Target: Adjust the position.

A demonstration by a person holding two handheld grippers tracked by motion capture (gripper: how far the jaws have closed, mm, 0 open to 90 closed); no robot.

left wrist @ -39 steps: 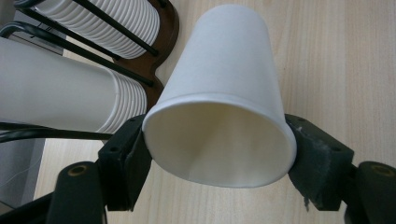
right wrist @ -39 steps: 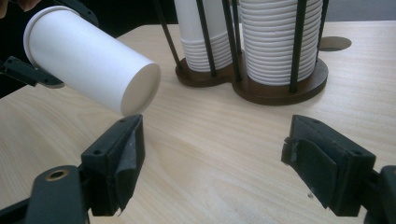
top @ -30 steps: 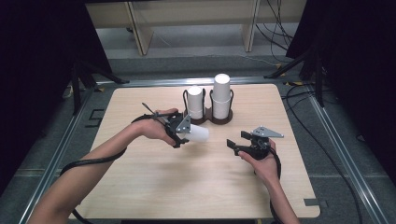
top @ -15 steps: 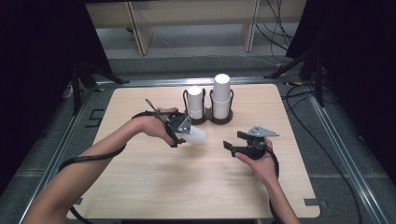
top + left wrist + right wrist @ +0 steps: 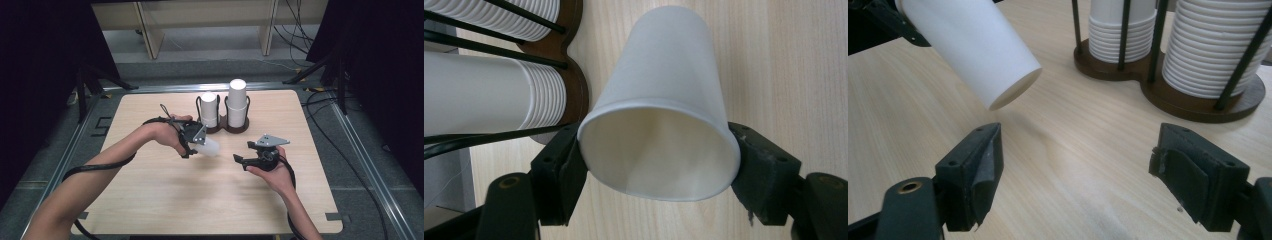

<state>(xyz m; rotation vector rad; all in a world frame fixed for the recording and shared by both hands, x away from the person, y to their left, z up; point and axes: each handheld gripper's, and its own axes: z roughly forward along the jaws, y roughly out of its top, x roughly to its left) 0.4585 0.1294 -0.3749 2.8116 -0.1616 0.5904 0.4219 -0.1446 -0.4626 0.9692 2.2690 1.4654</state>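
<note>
A white paper cup hangs tilted above the table's middle, its base pointing right and down. My left gripper is shut on the cup near its rim, one jaw on each side. My right gripper stands open a short way to the right of the cup, jaws pointing left at it. In the right gripper view the cup slants down from the upper left, above and beyond my right gripper, which holds nothing.
A dark wooden holder with black rods stands at the back middle of the table. It carries two stacks of white cups, the right stack taller. Black cables trail from both grippers.
My right gripper has moved left, closer to the cup. The left gripper with the cup has barely shifted.
</note>
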